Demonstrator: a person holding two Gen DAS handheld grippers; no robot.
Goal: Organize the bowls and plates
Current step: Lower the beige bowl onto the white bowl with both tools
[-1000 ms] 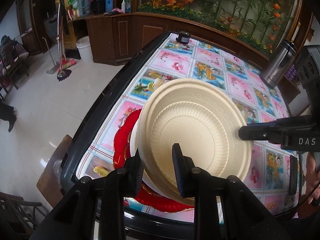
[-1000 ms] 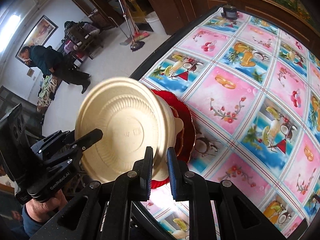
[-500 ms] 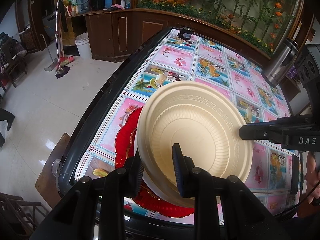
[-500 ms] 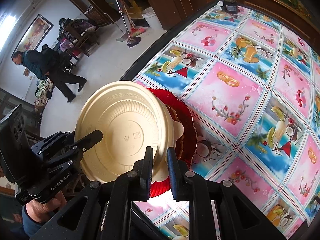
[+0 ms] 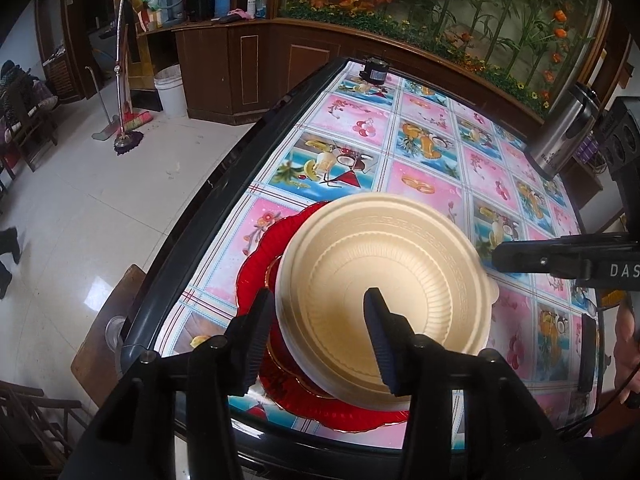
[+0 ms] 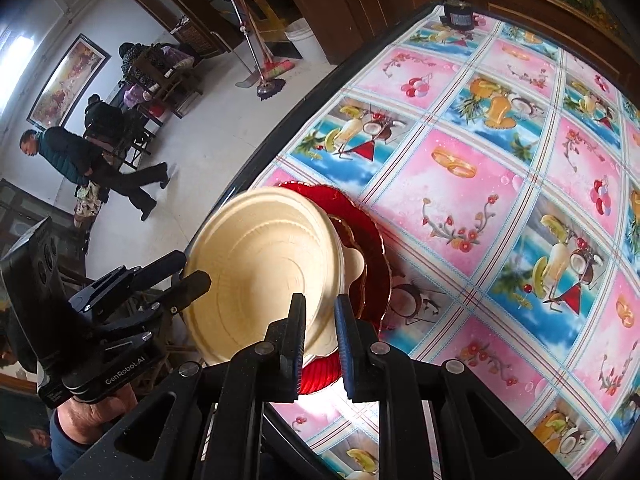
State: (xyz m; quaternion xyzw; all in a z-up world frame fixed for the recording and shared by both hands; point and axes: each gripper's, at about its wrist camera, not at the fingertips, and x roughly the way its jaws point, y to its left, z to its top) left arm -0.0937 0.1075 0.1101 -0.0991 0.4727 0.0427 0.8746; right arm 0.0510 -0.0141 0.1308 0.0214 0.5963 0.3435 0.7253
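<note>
A cream ribbed bowl [image 5: 384, 288] rests on a paler bowl and red scalloped plates [image 5: 256, 272] near the table's front left corner. My left gripper [image 5: 318, 300] straddles the bowl's near rim, one finger outside and one inside. Its jaws are opening and the pads stand clear of the rim. In the right wrist view the same bowl [image 6: 260, 276] looks blurred and tilted above the red plates [image 6: 372, 264]. My right gripper [image 6: 320, 304] is shut on its rim. The left gripper [image 6: 192, 272] shows at the bowl's far side there.
The table has a fruit-patterned cloth and a black raised edge [image 5: 192, 240]. A steel flask [image 5: 560, 136] stands far right, a small black object [image 5: 374, 72] at the far end. A wooden stool [image 5: 108, 320] sits below the corner. A person [image 6: 80, 160] walks on the tiled floor.
The left jaws have spread apart and let go of the bowl's rim. The bowl has settled from steeply tilted to flatter over the stack. The right gripper keeps its hold.
</note>
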